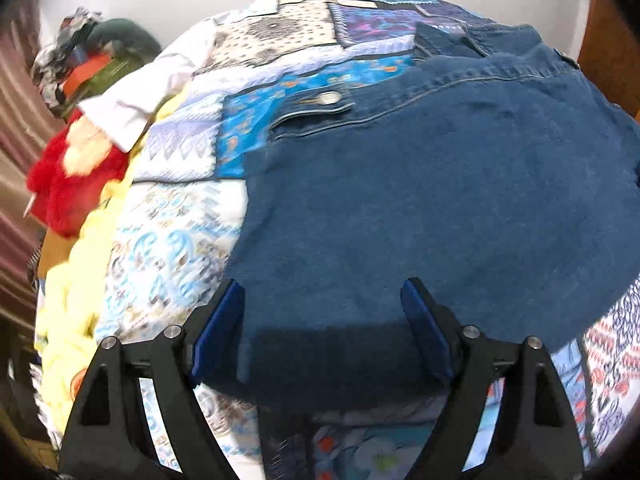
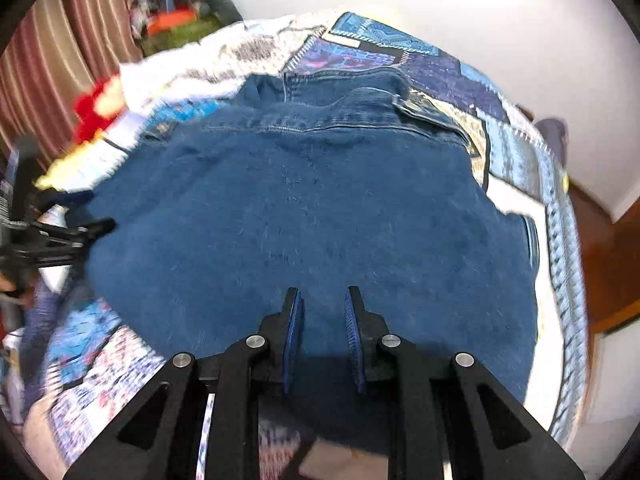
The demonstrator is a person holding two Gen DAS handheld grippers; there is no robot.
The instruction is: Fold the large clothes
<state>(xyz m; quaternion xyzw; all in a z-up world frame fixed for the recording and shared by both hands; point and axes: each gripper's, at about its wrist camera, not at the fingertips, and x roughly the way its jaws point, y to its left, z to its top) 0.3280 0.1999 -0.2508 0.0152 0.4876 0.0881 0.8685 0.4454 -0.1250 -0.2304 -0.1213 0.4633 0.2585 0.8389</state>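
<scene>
A large blue denim jacket [image 1: 440,208] lies spread on the patchwork bedspread [image 1: 172,240], collar end far from me. My left gripper [image 1: 324,292] is wide open and hovers over the jacket's near left corner, holding nothing. In the right wrist view the same jacket [image 2: 312,208] fills the middle. My right gripper [image 2: 323,300] is partly open over the jacket's near hem, with nothing between the pads. The left gripper's black fingers [image 2: 76,236] show at the jacket's left edge there.
A red and yellow plush item [image 1: 68,184] and white cloth [image 1: 140,92] lie at the bed's left side, with a clothes pile [image 1: 92,56] beyond. Striped curtains [image 2: 68,36] hang at left. A white wall [image 2: 480,20] stands behind; wood floor [image 2: 612,264] lies at right.
</scene>
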